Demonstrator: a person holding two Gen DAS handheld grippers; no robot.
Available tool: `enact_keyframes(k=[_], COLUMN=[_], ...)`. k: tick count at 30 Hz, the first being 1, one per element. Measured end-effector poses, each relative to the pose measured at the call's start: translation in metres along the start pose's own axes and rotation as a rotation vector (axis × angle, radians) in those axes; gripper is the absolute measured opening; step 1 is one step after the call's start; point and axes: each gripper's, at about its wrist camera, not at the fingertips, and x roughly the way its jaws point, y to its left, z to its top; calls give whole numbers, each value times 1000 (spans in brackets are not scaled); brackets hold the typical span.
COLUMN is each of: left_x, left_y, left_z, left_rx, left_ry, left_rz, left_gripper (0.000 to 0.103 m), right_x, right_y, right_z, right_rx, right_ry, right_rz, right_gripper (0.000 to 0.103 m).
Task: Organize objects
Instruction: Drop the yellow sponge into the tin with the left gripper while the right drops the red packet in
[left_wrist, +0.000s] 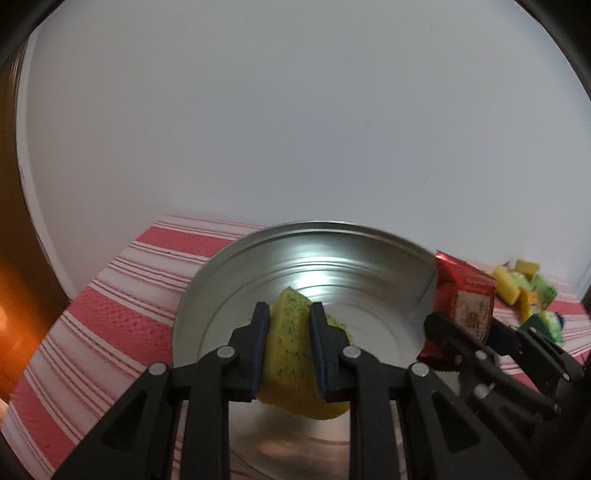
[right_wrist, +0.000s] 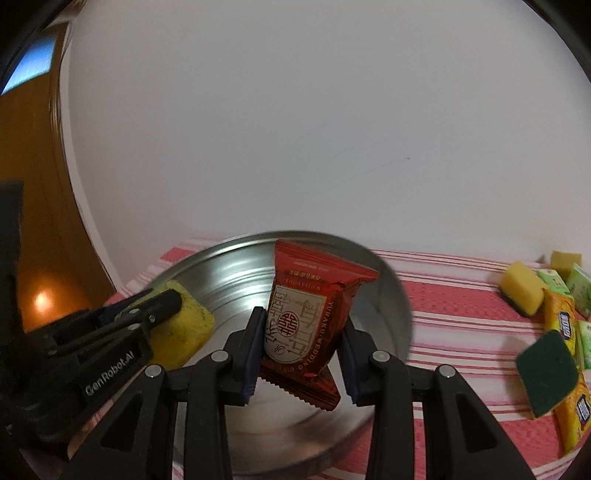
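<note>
Black plastic fingers with dark blue pads belonged to the left gripper (left_wrist: 287, 347), which was clenched on a porous yellow sponge block (left_wrist: 291, 354) flecked with green, squeezing its soft sides inward above a round, shallow metal tray (left_wrist: 207, 280). Beside it, the right gripper (right_wrist: 301, 350) was closed on a glossy red foil snack packet (right_wrist: 306, 317) with a crimped, saw-toothed edge and a cream label, held upright over the same tray. That tray had a raised rim and fine concentric rings in its shiny floor, and it sat on a red-and-white striped woven cloth (right_wrist: 461, 291) with a bumpy texture. Well apart from the tray, at the far right of the cloth, lay a loose heap: a rounded yellow sponge with a dark backing (right_wrist: 522, 291), a green scouring pad (right_wrist: 548, 373) lying face up, and yellow (right_wrist: 563, 321) and pale green crinkled sachets (right_wrist: 580, 284). Behind the cloth stood a plain white wall (right_wrist: 314, 129).
</note>
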Motion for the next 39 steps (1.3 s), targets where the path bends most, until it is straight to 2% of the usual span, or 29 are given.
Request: enact_keyframes(k=[3,7,8,9,11,12,13,19,23,26,29,32,39], left_x=[1,1,0,-2,-6,-9,-11,-27,-28,-29,-35,-39,-45], left_y=[1,4,4,5,8,11,15,47,65,69,62,48,9], left_z=[-5,-7,-7,-7,-8,-7,-6,-2,-3,-5,-7,-11,-17], left_rx=[16,-11,-15,-22,-42,-63,-86,-247,-340,-369,-360,-326,-178], left_ry=[11,34,33,29,16,6,-7,-123,-127,-143,-181,-203,-238], left_rz=[45,48,51,55,71,87,100,172,188,193,183,186,136], left_gripper=[21,23,24,28,50,78,101,103,103,103,103,103,103], right_x=[8,11,5,4,-4,-6,-7,-21,-25,-25,-24,-26,-48], right_y=[1,-5,-3,-5,-10,-15,-18,-52,-68,-69,-59,-64,-81], right_z=[-5,-9,-10,-9,-10,-11,-11,-9,-10,-13,-15,-18,-25], right_rx=[-30,-24,-16,-8,17,30,43,144,188,178,156,162,202], right_ry=[17,34,24,15,-13,-27,-40,-145,-157,-155,-152,-142,-116], right_rz=[7,34,37,39,32,39,43,-52,-106,-137,-175,-175,-218], right_gripper=[40,41,45,56,66,67,67,67,71,71,71,71,71])
